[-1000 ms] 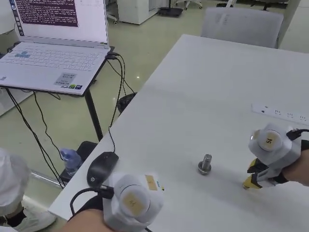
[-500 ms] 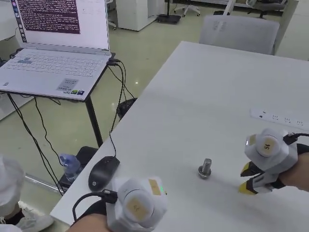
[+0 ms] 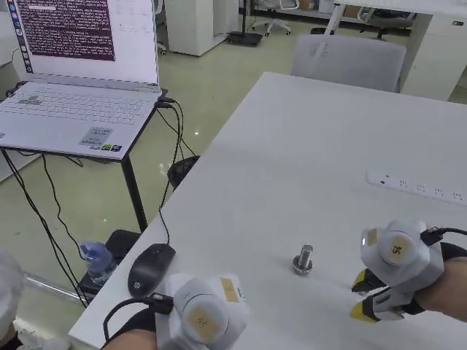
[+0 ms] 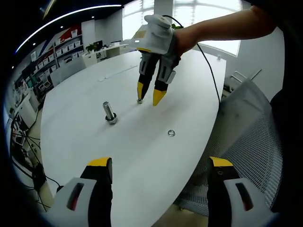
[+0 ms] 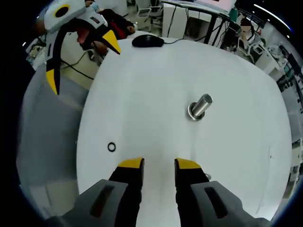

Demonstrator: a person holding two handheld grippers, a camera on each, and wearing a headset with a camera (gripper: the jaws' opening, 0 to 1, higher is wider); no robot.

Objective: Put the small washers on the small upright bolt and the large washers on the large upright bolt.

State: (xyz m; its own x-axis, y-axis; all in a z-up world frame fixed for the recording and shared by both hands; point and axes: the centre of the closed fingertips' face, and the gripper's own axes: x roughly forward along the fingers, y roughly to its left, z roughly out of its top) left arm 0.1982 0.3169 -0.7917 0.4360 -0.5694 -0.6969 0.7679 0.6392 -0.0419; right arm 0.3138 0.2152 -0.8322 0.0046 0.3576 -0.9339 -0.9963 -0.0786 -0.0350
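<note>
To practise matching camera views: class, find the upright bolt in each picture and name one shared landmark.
Head view: upright bolt, lower centre-right.
Left gripper view: left of centre.
Right gripper view: right of centre.
Shared landmark: the white table under it.

The laptop screen (image 3: 69,29) has lines of words, but they are too small to read

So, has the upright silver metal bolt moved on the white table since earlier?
No. The bolt keeps its place relative to the white power strip; the camera shifted.
</note>
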